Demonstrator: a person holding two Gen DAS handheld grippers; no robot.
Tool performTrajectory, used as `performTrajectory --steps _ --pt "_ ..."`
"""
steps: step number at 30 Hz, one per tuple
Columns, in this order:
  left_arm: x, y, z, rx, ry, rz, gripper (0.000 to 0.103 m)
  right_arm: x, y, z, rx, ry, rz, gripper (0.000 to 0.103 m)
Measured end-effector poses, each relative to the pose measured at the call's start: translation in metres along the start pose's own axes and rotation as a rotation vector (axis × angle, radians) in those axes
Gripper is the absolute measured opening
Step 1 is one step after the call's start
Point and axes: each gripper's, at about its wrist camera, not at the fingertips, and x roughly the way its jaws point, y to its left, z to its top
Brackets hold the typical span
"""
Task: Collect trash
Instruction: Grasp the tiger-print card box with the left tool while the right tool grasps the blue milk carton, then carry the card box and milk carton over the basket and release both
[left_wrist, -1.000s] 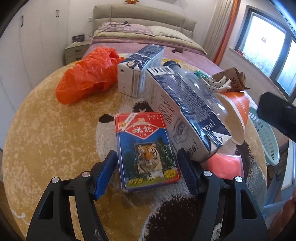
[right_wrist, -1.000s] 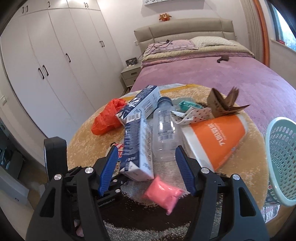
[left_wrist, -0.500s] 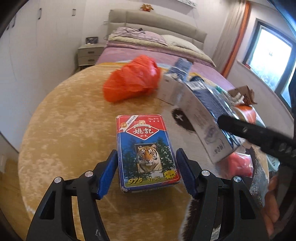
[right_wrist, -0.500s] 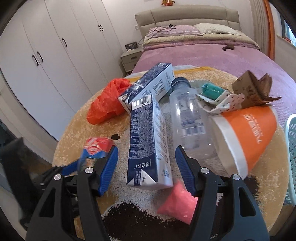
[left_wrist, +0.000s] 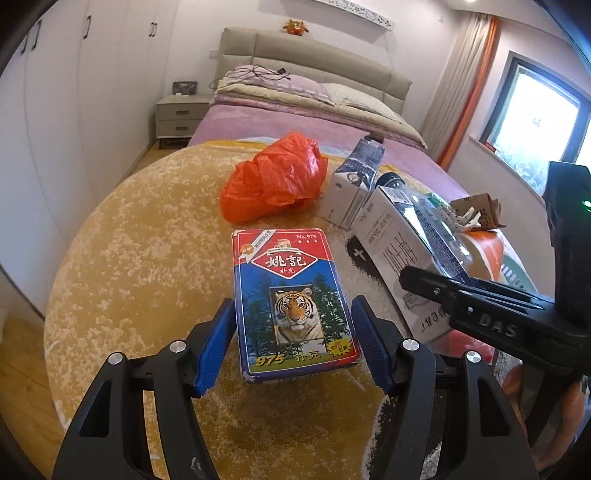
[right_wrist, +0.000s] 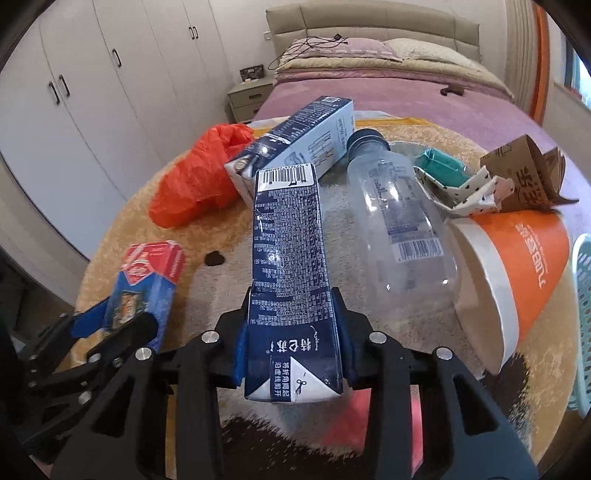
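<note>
A red and blue playing-card box (left_wrist: 288, 295) with a tiger picture sits between the blue pads of my left gripper (left_wrist: 293, 321), which is shut on it; the same box (right_wrist: 147, 280) shows at the left of the right wrist view. A dark blue and white milk carton (right_wrist: 288, 240) lies lengthwise on the yellow plush surface (left_wrist: 129, 258). My right gripper (right_wrist: 293, 306) straddles its near end, its jaws closing with both pads against the carton's sides. In the left wrist view the carton (left_wrist: 399, 240) lies to the right.
Around the carton lie an orange plastic bag (left_wrist: 273, 181), a second carton (right_wrist: 306, 133), a clear bottle (right_wrist: 399, 218), an orange paper cup (right_wrist: 517, 269), torn brown packaging (right_wrist: 528, 173) and a pink packet (right_wrist: 369, 410). A teal basket (right_wrist: 583, 295) stands at the right edge.
My right gripper came down over the milk carton and closed on its near end. My left gripper drew away to the left with the card box in it.
</note>
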Motion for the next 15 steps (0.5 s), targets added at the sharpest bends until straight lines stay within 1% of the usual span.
performTrajectory --steps 3,7,12,15 --pt "-0.006 -0.003 0.003 -0.001 -0.014 -0.013 0.062 -0.014 -0.002 0.001 0.009 -0.023 0.011 0.035" --pt "-0.016 -0.009 0.007 0.009 -0.038 -0.028 0.062 -0.043 -0.006 0.001 0.018 -0.075 0.021 0.035" --pt "-0.029 -0.033 0.019 0.045 -0.08 -0.07 0.062 -0.078 -0.021 0.004 0.039 -0.147 -0.004 0.035" --pt "-0.034 -0.055 0.027 0.084 -0.104 -0.094 0.062 -0.101 -0.038 0.005 0.068 -0.192 -0.028 0.035"
